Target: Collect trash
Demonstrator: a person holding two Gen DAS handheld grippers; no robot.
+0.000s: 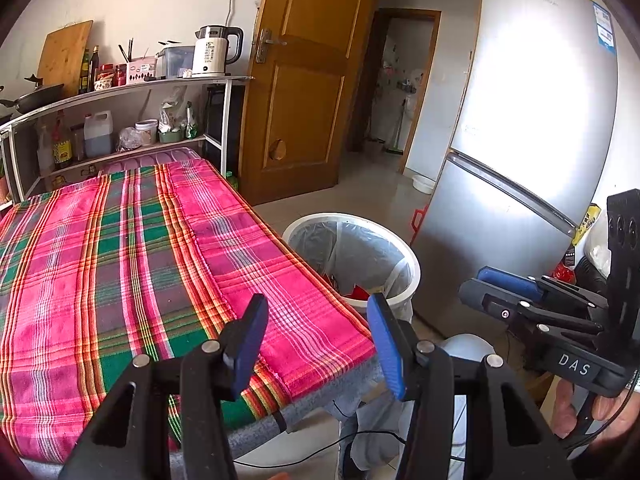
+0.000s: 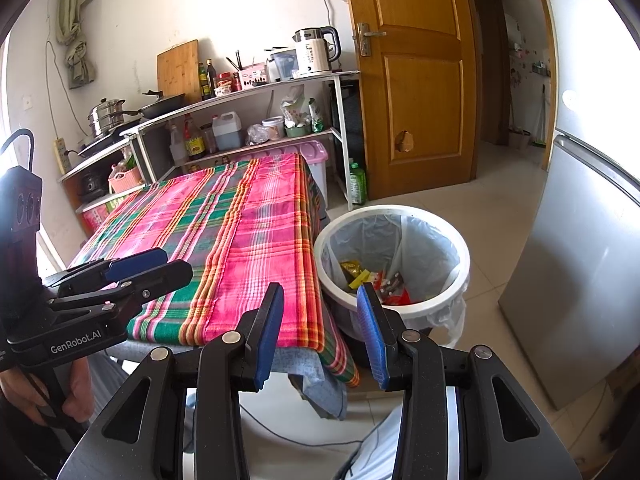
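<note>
Trash (image 2: pixel 376 280) sits at the bottom of the white bin (image 2: pixel 460 240) w/ clear liner – crumpled wrappers, red, yellow, gold. Bin stands on the floor just off the right edge of the plaid-covered surface (image 2: pixel 240 232). Left gripper (image 1: pixel 316 340) and right gripper (image 2: pixel 320 328) – both spread apart, holding nothing.

I read "DAS" on the right gripper (image 1: pixel 500 286), "GenRobot.AI" on the left gripper (image 2: pixel 160 266), and "15" on the kettle (image 1: pixel 214 52).
</note>
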